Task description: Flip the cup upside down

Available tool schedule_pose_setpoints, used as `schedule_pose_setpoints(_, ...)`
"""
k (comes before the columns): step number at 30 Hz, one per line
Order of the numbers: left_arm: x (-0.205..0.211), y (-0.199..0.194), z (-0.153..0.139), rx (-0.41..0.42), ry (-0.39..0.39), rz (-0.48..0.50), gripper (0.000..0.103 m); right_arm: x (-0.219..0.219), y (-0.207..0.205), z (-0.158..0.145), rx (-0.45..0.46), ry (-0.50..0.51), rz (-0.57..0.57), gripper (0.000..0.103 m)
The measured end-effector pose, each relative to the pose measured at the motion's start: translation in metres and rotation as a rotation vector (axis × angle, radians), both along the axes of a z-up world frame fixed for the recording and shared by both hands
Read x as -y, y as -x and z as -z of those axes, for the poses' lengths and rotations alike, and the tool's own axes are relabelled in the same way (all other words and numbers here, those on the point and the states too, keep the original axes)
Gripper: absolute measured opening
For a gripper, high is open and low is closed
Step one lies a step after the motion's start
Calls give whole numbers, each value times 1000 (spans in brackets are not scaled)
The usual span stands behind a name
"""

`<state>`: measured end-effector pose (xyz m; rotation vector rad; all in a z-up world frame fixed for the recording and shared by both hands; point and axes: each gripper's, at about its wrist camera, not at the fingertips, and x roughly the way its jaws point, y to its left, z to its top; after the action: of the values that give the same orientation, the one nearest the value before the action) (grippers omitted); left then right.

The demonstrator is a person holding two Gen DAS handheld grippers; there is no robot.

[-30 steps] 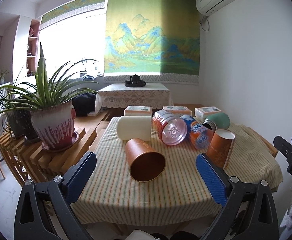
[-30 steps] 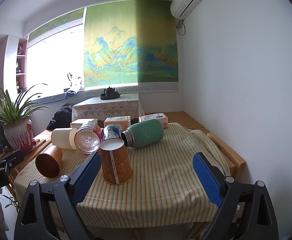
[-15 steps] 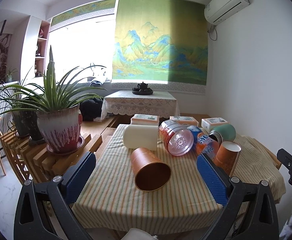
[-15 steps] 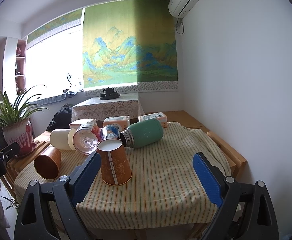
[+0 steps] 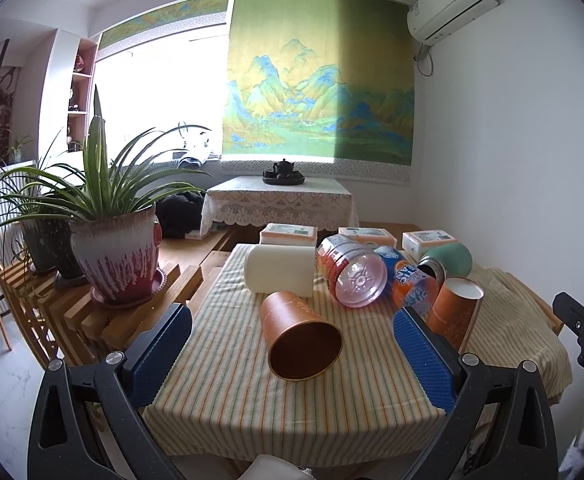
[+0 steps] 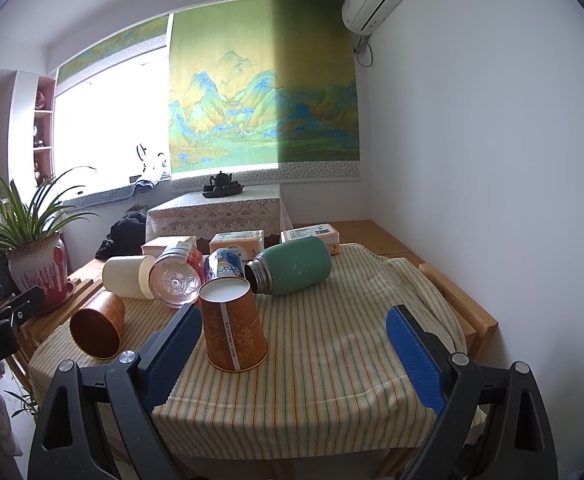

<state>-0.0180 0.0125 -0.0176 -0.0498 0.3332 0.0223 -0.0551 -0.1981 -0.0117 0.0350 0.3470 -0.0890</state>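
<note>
An orange paper cup (image 6: 234, 326) stands upside down on the striped tablecloth (image 6: 331, 340), white base up; it also shows in the left wrist view (image 5: 453, 312). A second brown-orange cup (image 5: 297, 334) lies on its side, mouth toward me; it also shows in the right wrist view (image 6: 98, 326). My left gripper (image 5: 292, 354) is open and empty, held back from the lying cup. My right gripper (image 6: 293, 354) is open and empty, its left finger beside the upside-down cup.
A cream cylinder (image 5: 280, 270), a clear bottle (image 5: 351, 274), a soda bottle (image 5: 409, 284) and a green flask (image 6: 292, 264) lie behind the cups. Boxes (image 5: 290, 234) sit at the far edge. Potted plants (image 5: 112, 240) stand left on wooden racks.
Both grippers have pulled back and risen slightly, so the table looks lower and farther. The cups and bottles have not moved.
</note>
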Motion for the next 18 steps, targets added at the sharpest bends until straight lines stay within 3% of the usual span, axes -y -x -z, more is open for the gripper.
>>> schedule_pose_setpoints(18, -2, -2, 1, 1, 2, -9, 102, -2, -4, 3, -12, 2, 0, 91)
